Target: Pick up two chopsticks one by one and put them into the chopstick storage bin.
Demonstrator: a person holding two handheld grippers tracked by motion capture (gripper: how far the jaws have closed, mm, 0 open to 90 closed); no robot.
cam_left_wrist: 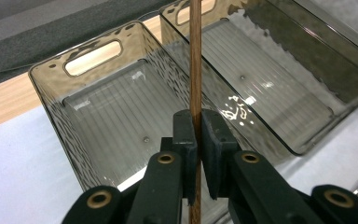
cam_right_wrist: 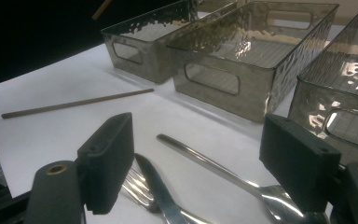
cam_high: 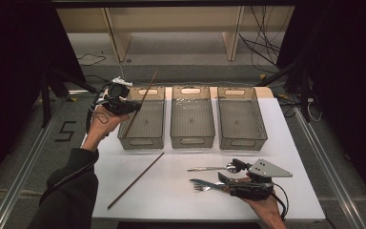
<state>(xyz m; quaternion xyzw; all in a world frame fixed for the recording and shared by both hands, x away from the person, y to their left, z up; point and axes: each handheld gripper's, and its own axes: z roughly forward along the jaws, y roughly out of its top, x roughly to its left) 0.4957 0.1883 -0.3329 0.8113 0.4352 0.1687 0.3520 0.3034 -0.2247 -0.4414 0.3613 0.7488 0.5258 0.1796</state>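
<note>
High view is showing the left gripper (cam_high: 132, 108) pinching a wooden chopstick (cam_high: 142, 102) above the left bin (cam_high: 143, 136), while the right gripper (cam_high: 226, 172) is resting spread over the cutlery (cam_high: 205, 186).

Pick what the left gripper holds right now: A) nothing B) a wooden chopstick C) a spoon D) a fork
B: the left gripper has its pads shut on a wooden chopstick over the left bin; the fork and spoon lie on the table by the open right gripper.

A lab-like recording setup: white table (cam_high: 181, 191), black curtains (cam_high: 9, 57), metal floor rails (cam_high: 19, 176), loose cables (cam_high: 262, 47).
</note>
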